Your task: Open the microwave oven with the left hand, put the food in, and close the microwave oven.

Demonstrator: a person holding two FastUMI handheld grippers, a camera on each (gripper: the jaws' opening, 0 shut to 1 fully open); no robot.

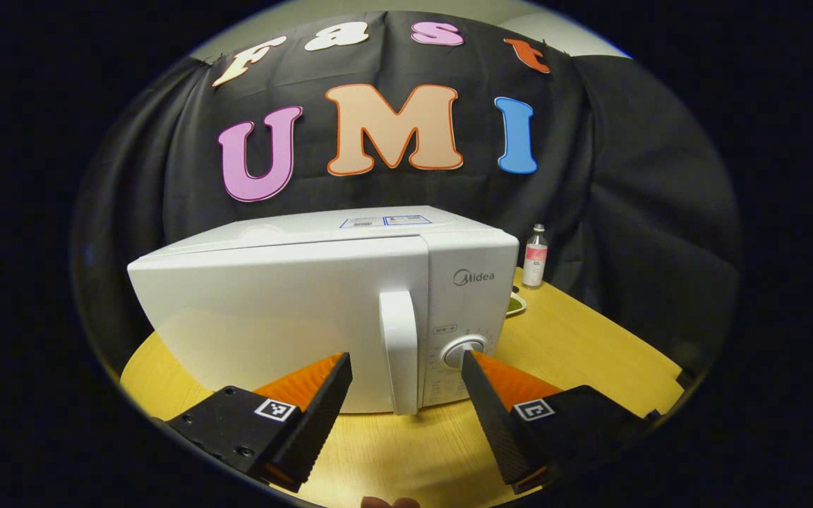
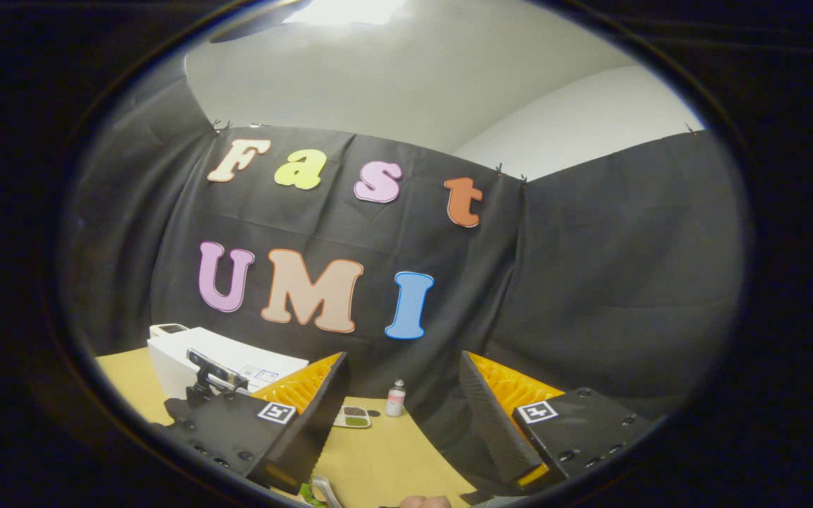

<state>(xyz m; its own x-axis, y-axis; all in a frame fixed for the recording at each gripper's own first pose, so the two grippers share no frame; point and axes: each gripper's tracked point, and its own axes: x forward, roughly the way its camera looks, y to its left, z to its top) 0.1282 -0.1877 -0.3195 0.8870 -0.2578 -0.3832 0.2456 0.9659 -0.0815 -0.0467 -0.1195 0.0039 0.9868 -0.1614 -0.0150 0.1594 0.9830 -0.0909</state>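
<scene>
Left gripper view: our left tool (image 1: 406,367), fingers apart, faces the shut microwave (image 1: 322,310), whose stiff upright door handle (image 1: 401,353) we judge the place to grip.

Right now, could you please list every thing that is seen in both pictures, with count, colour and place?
microwave: one, white, door shut, on the table, left of centre.
table: one, light wood, under everything.
bottle: one, clear with a pink label, upright on the table right of the microwave.
food tray: one, pale, holding dark and green food, on the table beside the bottle.
left tongs: one pair, open, in front of the microwave handle.
right tongs: one pair, open, raised above the table.
</scene>
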